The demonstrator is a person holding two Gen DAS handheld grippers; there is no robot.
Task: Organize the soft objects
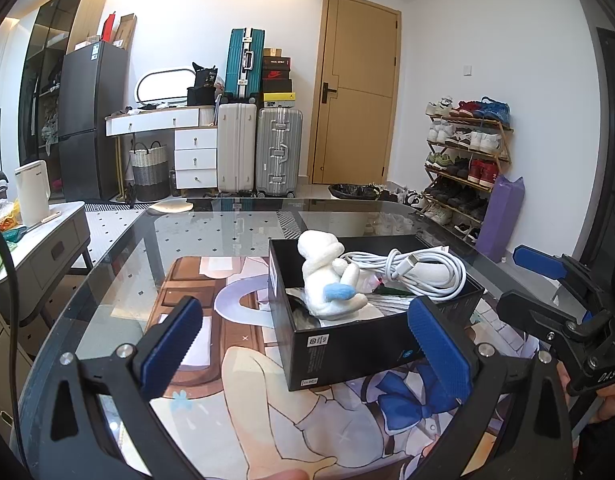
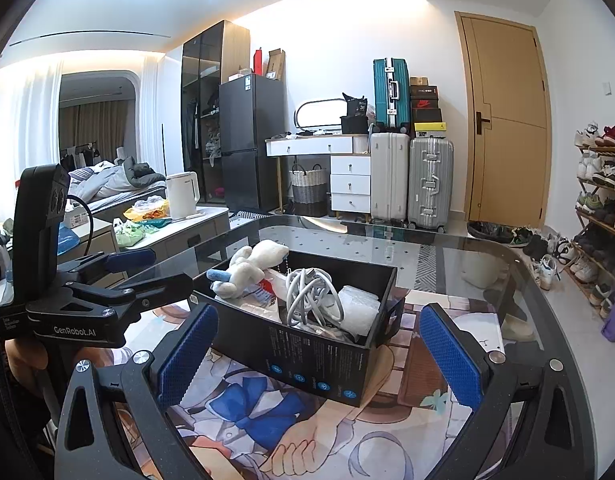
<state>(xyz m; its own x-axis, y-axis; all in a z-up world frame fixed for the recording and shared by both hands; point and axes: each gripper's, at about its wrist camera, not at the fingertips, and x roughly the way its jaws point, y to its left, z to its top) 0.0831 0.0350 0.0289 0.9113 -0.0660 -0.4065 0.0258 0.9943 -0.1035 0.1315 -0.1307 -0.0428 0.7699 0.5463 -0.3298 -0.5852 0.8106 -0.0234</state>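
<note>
A black open box (image 1: 347, 350) (image 2: 307, 354) stands on the glass table. Inside it lie a white plush toy with a blue tail (image 1: 327, 276) (image 2: 247, 266), a coiled white cable (image 1: 419, 270) (image 2: 313, 298) and a bubble-wrap piece (image 2: 359, 308). My left gripper (image 1: 307, 344) is open and empty, its fingers just in front of the box, either side of its near wall. My right gripper (image 2: 319, 356) is open and empty, its fingers either side of the box's near side. Each gripper shows in the other's view: the right (image 1: 555, 280), the left (image 2: 139, 276).
The glass table (image 1: 211, 232) carries an anime-print mat (image 1: 267, 400). A side table with a white kettle (image 1: 31, 192) stands left. Suitcases (image 1: 259, 152), a dresser, a door and a shoe rack (image 1: 463, 160) line the far wall.
</note>
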